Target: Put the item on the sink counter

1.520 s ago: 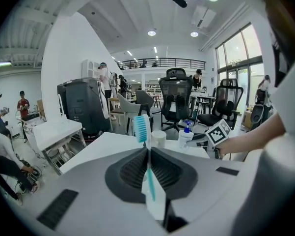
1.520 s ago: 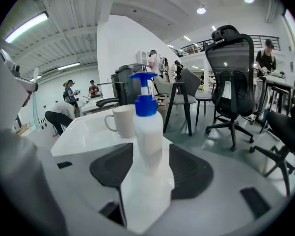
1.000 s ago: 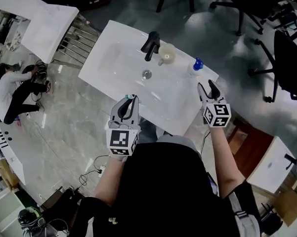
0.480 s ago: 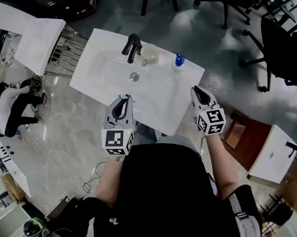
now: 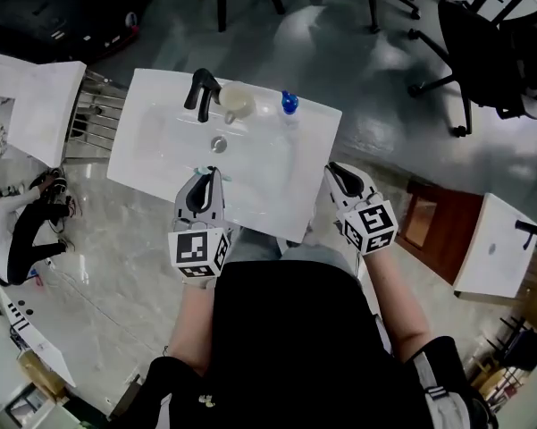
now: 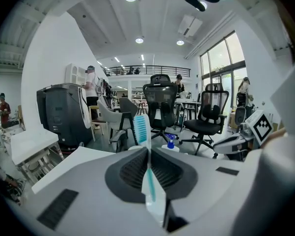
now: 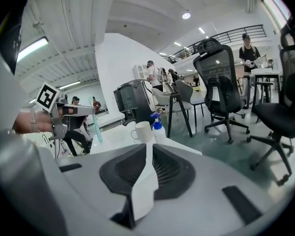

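Observation:
A teal and white toothbrush [image 6: 143, 130] stands upright between the pads of my left gripper [image 6: 148, 154], which is shut on it. In the head view this left gripper [image 5: 205, 186] hovers over the front part of the white sink counter [image 5: 308, 150], just short of the drain [image 5: 218, 144]. My right gripper [image 5: 341, 180] is shut with nothing in it, beside the counter's right front edge. In the right gripper view its jaws [image 7: 148, 149] are pressed together, and the left gripper with the toothbrush [image 7: 96, 127] shows at the left.
On the counter's far side stand a black faucet [image 5: 201, 93], a cream cup [image 5: 237, 102] and a blue-capped bottle [image 5: 289, 104]. Office chairs [image 5: 482, 43] stand beyond. A white table [image 5: 36, 96] is at the left, and a brown cabinet [image 5: 429, 226] at the right.
The right gripper's jaws have gone from open to shut, empty. Both grippers have drawn back toward the counter's front edge. The left gripper still holds the toothbrush.

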A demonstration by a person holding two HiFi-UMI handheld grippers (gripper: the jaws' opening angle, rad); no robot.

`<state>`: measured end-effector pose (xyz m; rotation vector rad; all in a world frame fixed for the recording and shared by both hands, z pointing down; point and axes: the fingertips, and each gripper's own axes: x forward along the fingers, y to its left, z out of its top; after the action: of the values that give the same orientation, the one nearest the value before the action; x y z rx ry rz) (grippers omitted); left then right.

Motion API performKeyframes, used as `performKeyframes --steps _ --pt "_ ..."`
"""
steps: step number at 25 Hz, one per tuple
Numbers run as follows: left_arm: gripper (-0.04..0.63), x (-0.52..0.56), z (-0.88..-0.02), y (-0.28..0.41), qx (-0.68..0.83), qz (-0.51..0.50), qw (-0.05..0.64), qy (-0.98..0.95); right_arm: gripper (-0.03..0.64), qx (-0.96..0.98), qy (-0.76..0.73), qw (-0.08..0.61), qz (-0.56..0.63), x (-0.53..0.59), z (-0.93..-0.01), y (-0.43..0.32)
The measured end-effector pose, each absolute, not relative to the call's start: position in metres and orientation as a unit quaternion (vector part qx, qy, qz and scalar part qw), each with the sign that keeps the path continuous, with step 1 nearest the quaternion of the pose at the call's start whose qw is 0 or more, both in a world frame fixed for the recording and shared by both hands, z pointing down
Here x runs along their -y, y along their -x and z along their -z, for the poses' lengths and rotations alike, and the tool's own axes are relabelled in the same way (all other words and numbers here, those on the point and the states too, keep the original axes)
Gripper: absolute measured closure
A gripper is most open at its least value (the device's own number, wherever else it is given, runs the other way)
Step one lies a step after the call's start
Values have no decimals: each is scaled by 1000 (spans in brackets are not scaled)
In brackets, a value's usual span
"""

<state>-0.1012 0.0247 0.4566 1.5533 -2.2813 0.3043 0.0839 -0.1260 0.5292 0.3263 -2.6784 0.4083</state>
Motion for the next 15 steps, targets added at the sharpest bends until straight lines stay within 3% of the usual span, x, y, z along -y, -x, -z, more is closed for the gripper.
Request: performKeyframes --steps 15 --pt "560 33 -457 143 750 -98 170 -632 560 934 -227 217 -169 106 -515 -98"
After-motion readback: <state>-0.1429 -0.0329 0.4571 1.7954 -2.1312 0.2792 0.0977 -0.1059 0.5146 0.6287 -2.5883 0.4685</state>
